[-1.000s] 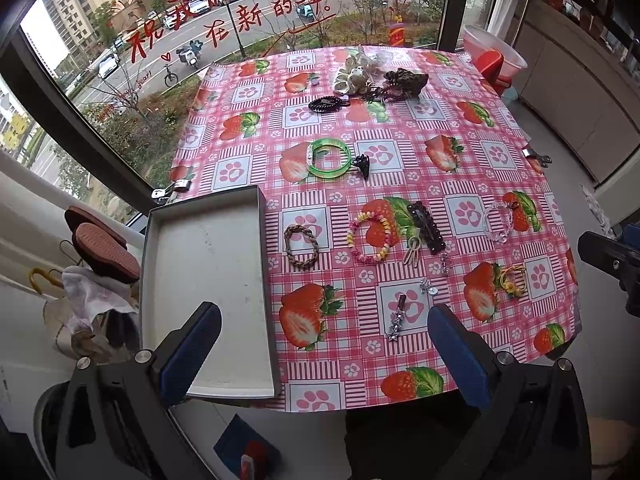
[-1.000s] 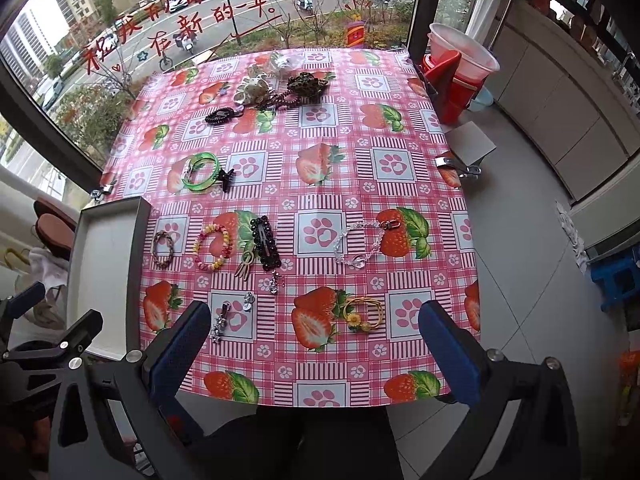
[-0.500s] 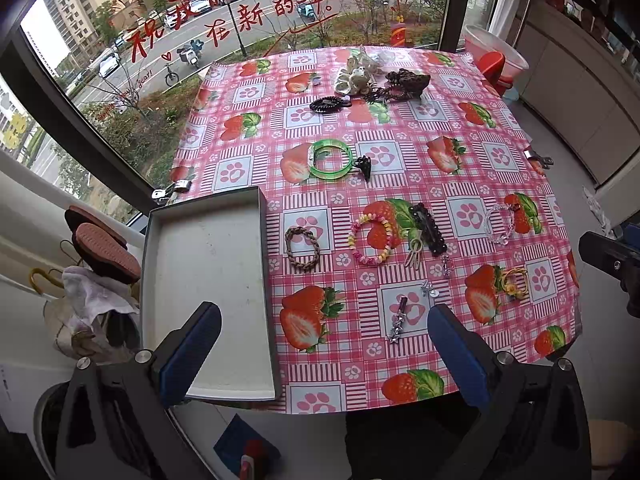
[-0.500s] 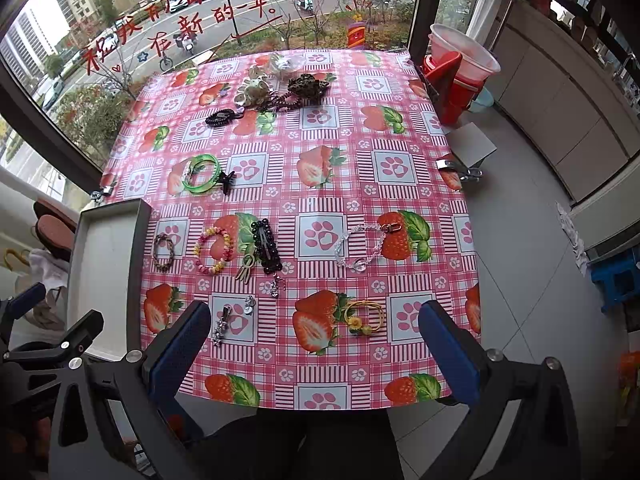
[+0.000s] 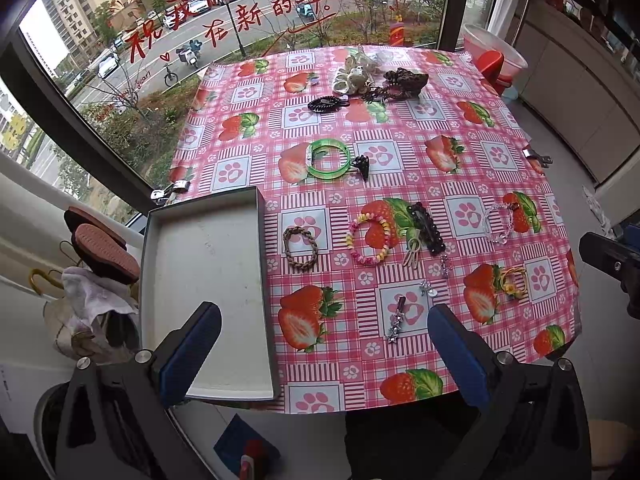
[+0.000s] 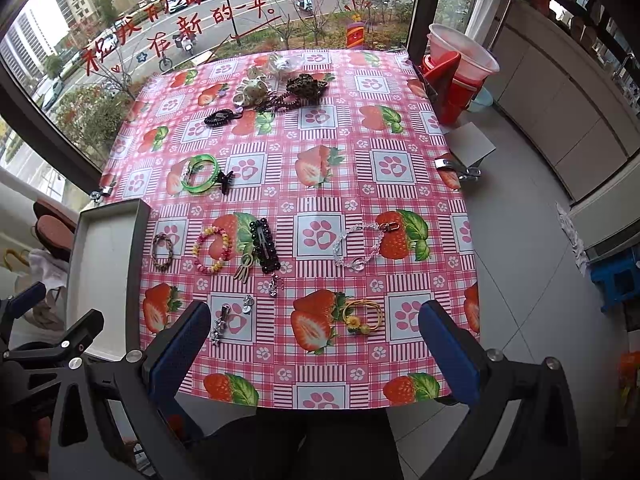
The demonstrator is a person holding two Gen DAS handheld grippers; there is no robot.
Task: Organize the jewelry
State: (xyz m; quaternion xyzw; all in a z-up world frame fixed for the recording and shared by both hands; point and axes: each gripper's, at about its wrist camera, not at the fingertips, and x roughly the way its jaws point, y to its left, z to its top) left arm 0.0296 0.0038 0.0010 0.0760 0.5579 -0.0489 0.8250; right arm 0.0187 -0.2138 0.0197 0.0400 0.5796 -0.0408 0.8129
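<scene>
Jewelry lies scattered over the near half of the table, ahead of and below both grippers, and none of it sits yet in the grey tray (image 5: 208,264) that overhangs the table's left edge. The left gripper (image 5: 324,354) hangs wide apart and empty above the near edge, its left finger over the tray's near corner; the braided bracelet (image 5: 300,243) lies just beside the tray's right wall, so this arm looks the nearer one for it and for the pastel bead bracelet (image 5: 369,240) next along. The right gripper (image 6: 314,344) is likewise spread wide and holds nothing; the yellow flower bracelet (image 6: 362,316) lies between its fingers' lines, close in, while the star hair clip (image 6: 221,323) lies near its left finger, long axis running away from the camera. Farther back sit the black hair clip (image 6: 264,245), the clear bead chain (image 6: 360,245) and the green bangle (image 6: 199,173). The surface is a glossy pink strawberry tablecloth (image 6: 320,184), probably slippery under thin pieces. Beyond it a window shows a street; cabinets line the right.
</scene>
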